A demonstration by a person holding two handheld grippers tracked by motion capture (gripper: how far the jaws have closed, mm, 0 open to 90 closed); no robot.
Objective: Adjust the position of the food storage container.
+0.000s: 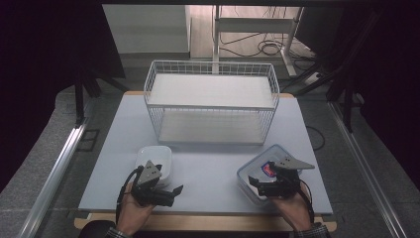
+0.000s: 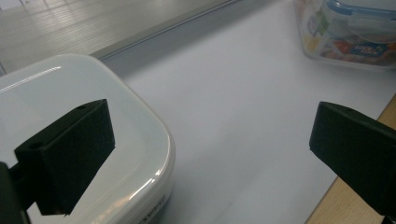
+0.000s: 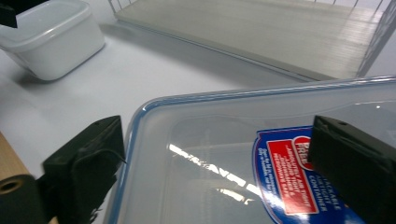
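Left gripper (image 1: 166, 191): held at the near left of the table (image 1: 208, 168), jaws spread wide and holding nothing. One jaw hangs over the white lidded box (image 1: 154, 159), the other over bare table near the front edge.

White lidded box (image 2: 84, 154): opaque, rounded corners, near left of the table, just in front of the wire basket (image 1: 211, 101).

Right gripper (image 1: 267, 182): held at the near right, jaws spread wide over the clear lidded container (image 1: 265, 171); whether they touch it cannot be told.

Clear lidded container (image 3: 233, 154): blue-rimmed lid with a red-and-blue label, near right of the table, well apart from the white box.

Wire basket: white, two shelves, at the far middle.
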